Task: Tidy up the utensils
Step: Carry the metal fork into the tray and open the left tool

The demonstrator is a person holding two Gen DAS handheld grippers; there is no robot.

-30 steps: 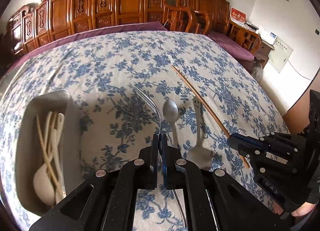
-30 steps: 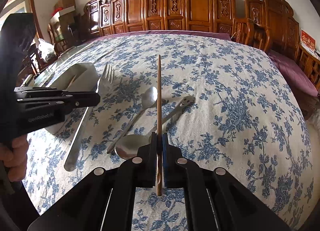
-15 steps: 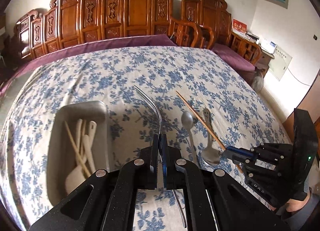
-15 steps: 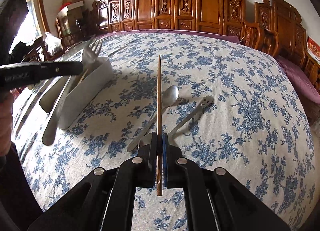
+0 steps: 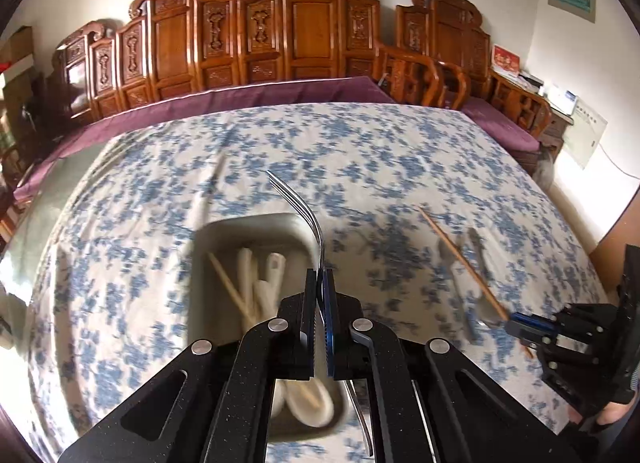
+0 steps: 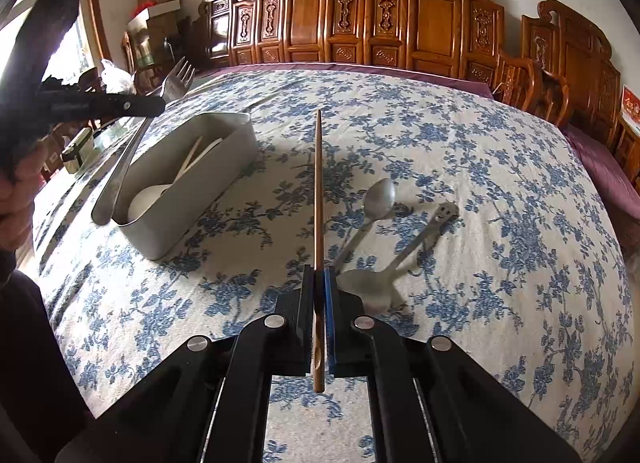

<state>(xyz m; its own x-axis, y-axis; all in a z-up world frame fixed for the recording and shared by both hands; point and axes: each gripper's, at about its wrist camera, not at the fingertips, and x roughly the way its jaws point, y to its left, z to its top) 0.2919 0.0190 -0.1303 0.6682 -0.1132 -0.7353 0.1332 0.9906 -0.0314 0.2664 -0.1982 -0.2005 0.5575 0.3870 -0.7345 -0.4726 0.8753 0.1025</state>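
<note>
Fork [image 5: 303, 210] clamped in the left gripper [image 5: 319, 291] jaws, held above the gray box [image 6: 224, 179], chopstick [image 6: 318, 191] clamped in the right gripper [image 6: 319, 291] jaws, two spoons [image 6: 378, 199] left on the flowered surface [image 6: 480, 191].

Right gripper [image 6: 319, 283] clamps a brown chopstick [image 6: 318, 199], pointing forward above the blue floral tablecloth [image 6: 500, 223]. Just right of its fingertips lie a metal spoon [image 6: 378, 203] and a smiley-handled spoon [image 6: 400, 263], both flat on the cloth. Left, a gray bin [image 6: 192, 191] holds white utensils [image 6: 160, 193]. Left gripper [image 6: 156, 105] pinches a fork [image 6: 132, 151], tines up, handle hanging over the bin's far edge. Carved wooden chairs [image 6: 400, 19] behind.
</note>
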